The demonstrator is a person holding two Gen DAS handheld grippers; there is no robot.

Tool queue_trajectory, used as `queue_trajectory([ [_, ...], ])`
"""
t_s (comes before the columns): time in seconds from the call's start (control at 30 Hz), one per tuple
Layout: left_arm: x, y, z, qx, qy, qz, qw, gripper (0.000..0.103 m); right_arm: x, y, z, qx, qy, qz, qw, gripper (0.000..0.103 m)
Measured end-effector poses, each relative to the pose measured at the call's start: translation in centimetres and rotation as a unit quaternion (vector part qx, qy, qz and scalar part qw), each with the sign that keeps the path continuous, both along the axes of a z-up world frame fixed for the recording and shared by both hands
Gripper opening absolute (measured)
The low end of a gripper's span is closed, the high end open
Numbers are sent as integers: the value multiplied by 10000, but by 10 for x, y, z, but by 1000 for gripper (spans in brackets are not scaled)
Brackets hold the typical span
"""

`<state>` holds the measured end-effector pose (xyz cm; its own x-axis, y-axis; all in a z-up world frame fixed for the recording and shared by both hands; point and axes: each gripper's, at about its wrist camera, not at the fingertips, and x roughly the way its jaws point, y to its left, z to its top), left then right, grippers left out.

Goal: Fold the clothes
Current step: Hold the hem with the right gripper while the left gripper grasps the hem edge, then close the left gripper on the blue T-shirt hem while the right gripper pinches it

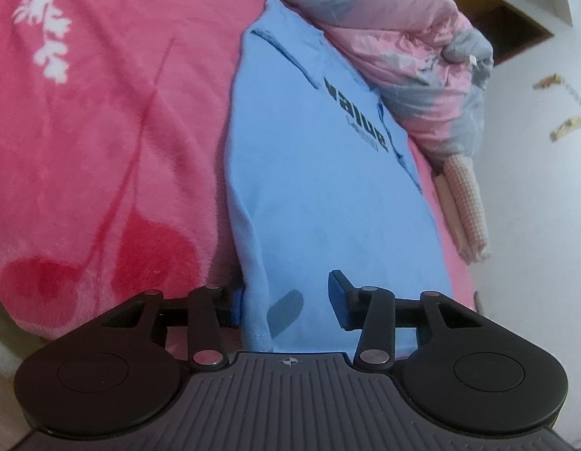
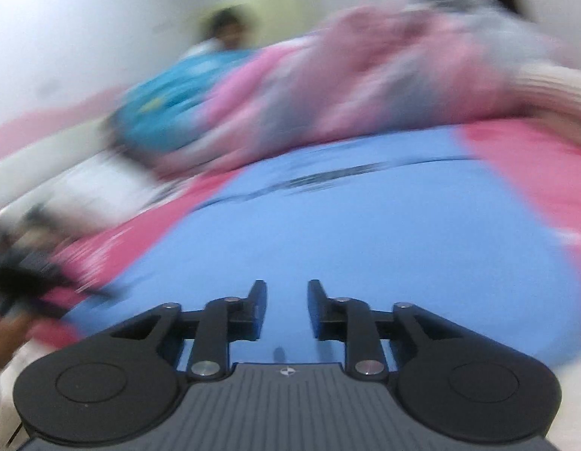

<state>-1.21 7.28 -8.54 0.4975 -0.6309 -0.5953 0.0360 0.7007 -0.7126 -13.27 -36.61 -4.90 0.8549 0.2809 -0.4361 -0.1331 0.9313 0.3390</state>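
Left gripper (image 1: pixel 286 302) spread wide astride the near hem of a light-blue cotton shirt with black lettering (image 1: pixel 328 195), stretched ahead across a pink fleece floral bed blanket (image 1: pixel 102 131). Right gripper (image 2: pixel 286 310) parted, nothing between, low over the same shirt (image 2: pixel 346 233). Beyond: crumpled pink-and-grey quilt (image 1: pixel 403 45), blurred in the right view.

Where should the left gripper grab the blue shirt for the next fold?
Probably the near hem corner of the blue shirt, where its folded left edge ends. The left gripper already straddles it, jaws open, coming from the bed's near edge; fabric elsewhere lies flat.
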Motion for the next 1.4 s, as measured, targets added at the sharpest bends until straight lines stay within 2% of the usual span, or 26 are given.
queue_trajectory([
  [0.1, 2, -4, 3, 142, -5, -86, 9999, 45, -2, -66, -2, 494, 212, -949, 9940, 27],
  [0.2, 2, -7, 5, 243, 4, -106, 9996, 45, -3, -108, -12, 1013, 341, -1452, 9836, 27],
  [0.37, 2, -12, 9, 410, 1, -117, 9991, 47, -8, -139, -33, 1569, 532, -1729, 9709, 27],
  [0.53, 2, -18, 12, 573, -3, -130, 9983, 50, -6, -154, -46, 2006, 669, -1689, 9627, 28],
  [0.93, 2, -23, 14, 718, -25, -113, 9974, 52, 2, -164, -59, 2595, 763, -1563, 9500, 32],
  [1.4, 0, -25, 13, 715, -76, -80, 9974, 53, 4, -162, -59, 2613, 757, -1591, 9490, 39],
])
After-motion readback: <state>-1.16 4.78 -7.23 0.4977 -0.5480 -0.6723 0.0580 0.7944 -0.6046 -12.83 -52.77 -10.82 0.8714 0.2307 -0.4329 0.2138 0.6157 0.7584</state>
